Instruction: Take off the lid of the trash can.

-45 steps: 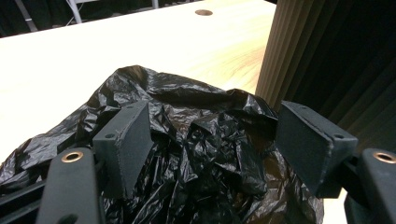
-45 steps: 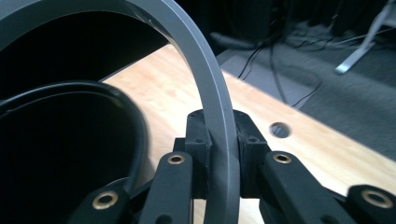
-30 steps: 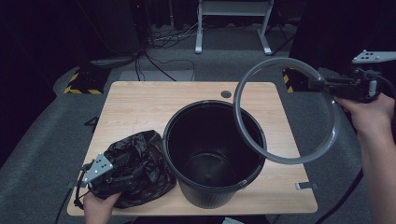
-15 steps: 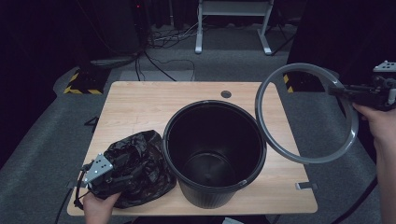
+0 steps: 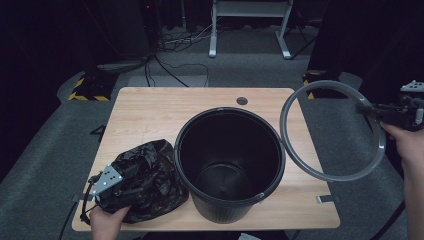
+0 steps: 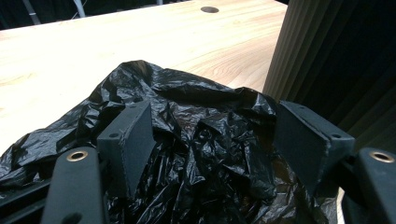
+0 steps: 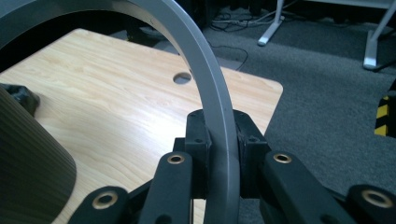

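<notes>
Looking down, the bin (image 5: 230, 162) sits mid-table (image 5: 150, 115), bag (image 5: 145, 180) at its left, ring (image 5: 332, 130) off the right edge. Left gripper (image 6: 215, 140) is spread wide over the bag. Right gripper (image 7: 219, 149) is pinching the ring's rim.

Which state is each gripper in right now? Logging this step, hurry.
Left gripper: open, jaws astride the crumpled black bag, not clamped.
Right gripper: closed on the grey ring, held beside the bin.

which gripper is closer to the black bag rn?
Left. The left gripper sits over the black bag, jaws open either side of it. The right gripper holds the grey ring beyond the table's right edge.
</notes>
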Demonstrator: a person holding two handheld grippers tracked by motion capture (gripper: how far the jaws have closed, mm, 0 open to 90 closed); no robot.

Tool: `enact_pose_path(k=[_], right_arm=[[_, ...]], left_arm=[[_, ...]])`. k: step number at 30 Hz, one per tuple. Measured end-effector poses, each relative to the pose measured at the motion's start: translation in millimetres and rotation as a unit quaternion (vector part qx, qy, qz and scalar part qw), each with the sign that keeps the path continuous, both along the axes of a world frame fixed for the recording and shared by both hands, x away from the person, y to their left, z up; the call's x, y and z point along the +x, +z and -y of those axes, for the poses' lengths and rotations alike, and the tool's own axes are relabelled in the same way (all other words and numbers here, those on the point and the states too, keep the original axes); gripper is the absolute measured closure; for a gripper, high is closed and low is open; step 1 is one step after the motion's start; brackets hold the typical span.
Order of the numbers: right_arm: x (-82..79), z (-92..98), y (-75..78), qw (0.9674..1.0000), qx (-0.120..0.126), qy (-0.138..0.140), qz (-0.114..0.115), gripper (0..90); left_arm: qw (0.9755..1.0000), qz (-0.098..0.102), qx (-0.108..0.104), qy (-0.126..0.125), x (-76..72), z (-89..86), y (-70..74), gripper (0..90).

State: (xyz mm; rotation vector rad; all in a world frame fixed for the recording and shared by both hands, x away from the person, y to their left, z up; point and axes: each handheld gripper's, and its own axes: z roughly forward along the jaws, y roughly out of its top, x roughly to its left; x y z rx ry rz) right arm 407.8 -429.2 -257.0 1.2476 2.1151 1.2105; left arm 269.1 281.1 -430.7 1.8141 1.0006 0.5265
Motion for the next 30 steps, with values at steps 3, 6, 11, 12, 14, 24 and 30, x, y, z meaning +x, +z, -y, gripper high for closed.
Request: enact_pose_path(k=[3,6,11,12,14,24,30], right_arm=[[1.2,0.2,-12.5,1.0000,0.000,0.001,-0.005,79.1],[2.0,0.3,-25.8,0.9999,-0.001,-0.001,-0.012,79.0],[1.4,-2.2,-47.9,0.9999,-0.010,0.000,-0.013,79.0],[1.3,-2.6,-52.8,0.9999,-0.009,0.002,-0.013,78.9],[0.9,-3.9,-62.9,0.9998,-0.011,0.004,-0.015,78.9],[-3.2,-8.8,-111.1,0.9998,-0.007,0.015,-0.010,78.5],[-5.3,-10.9,-140.8,0.9998,-0.006,0.013,-0.014,78.3]], left_arm=[[1.0000,0.001,0.001,0.002,-0.2,0.1,0.1,28.8],[1.0000,0.002,0.006,0.003,-0.2,0.6,-0.3,28.7],[1.0000,0.000,0.007,0.003,0.4,0.2,-1.7,28.8],[1.0000,0.000,0.007,0.003,0.5,0.2,-1.8,28.8],[1.0000,-0.001,0.005,0.004,0.4,0.3,-2.1,28.8],[1.0000,-0.003,0.008,0.004,1.7,0.7,-4.1,28.8],[0.9999,-0.006,0.008,0.006,2.5,0.1,-5.5,28.7]])
